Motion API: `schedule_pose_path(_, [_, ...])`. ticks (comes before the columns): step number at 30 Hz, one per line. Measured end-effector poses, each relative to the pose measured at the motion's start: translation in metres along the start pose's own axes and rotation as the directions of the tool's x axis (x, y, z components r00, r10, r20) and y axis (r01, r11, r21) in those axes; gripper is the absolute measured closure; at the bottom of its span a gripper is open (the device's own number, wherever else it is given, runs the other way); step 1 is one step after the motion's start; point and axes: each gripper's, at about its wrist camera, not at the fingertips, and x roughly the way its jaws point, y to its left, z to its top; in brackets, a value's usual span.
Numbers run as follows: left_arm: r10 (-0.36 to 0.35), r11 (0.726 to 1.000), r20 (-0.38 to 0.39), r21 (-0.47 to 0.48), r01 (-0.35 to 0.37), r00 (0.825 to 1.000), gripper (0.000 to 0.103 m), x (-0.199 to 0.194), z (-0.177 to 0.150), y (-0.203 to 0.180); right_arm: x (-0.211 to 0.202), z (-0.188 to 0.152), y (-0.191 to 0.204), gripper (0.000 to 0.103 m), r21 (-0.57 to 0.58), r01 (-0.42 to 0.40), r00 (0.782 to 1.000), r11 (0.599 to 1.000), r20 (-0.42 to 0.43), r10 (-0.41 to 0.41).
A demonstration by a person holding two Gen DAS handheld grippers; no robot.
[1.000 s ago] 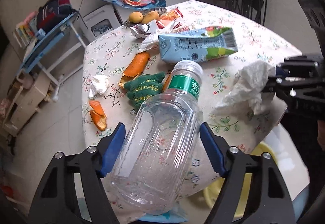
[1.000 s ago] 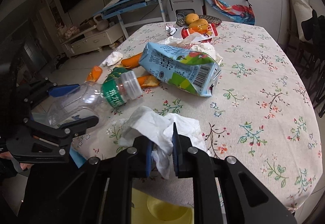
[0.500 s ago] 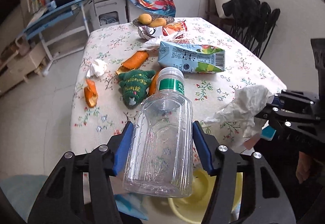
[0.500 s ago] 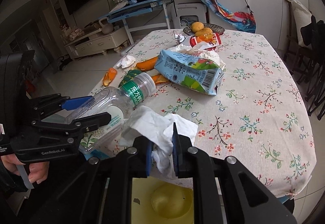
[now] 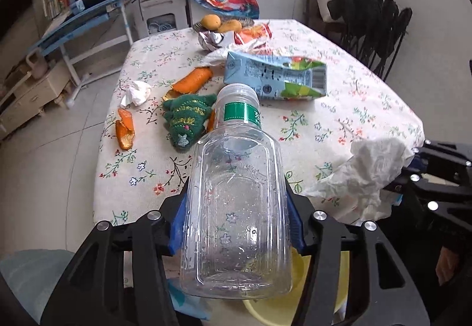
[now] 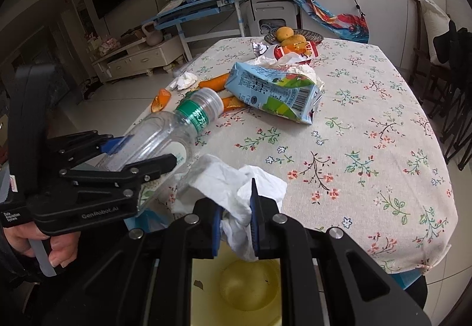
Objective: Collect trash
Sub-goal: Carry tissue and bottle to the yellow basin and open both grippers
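The floral tabletop [image 6: 368, 125] is carrying a crushed juice carton [image 6: 277, 92], orange peels [image 5: 125, 131] and a small crumpled tissue [image 5: 137, 91]. Your left claw [image 5: 236, 225] has just been closing and is squeezing the clear plastic bottle [image 5: 239, 208] with its 2 blue pads above the yellow bin [image 6: 236, 287]. Your right claw [image 6: 236, 225] is pinching a white tissue wad [image 6: 233, 187], nearly pressed together, over that bin.

Clear bottle [image 5: 237, 208] with green label band; white crumpled tissue [image 6: 236, 193]; cream tabletop [image 6: 368, 125] sprigged with small flowers; pale blue and green carton [image 5: 277, 79]; orange peel [image 5: 124, 132]; green knitted piece [image 5: 185, 117]; yellow bin [image 6: 244, 287]; blue-padded black fingers [image 5: 178, 225]
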Motion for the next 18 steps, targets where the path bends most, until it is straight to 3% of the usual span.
schedule_pose_path(9, [-0.056, 0.994, 0.082, -0.094, 0.063, 0.995, 0.051, -0.046, -0.023, 0.004, -0.014, -0.012, 0.023, 0.086, -0.073, 0.025, 1.000, 0.997, -0.010, -0.025])
schedule_pose_path(18, [-0.085, 0.987, 0.107, -0.125, 0.098, 0.991, 0.051, -0.083, -0.059, -0.003, -0.010, -0.054, 0.047, 0.086, -0.127, -0.002, 0.994, 0.992, -0.106, -0.012])
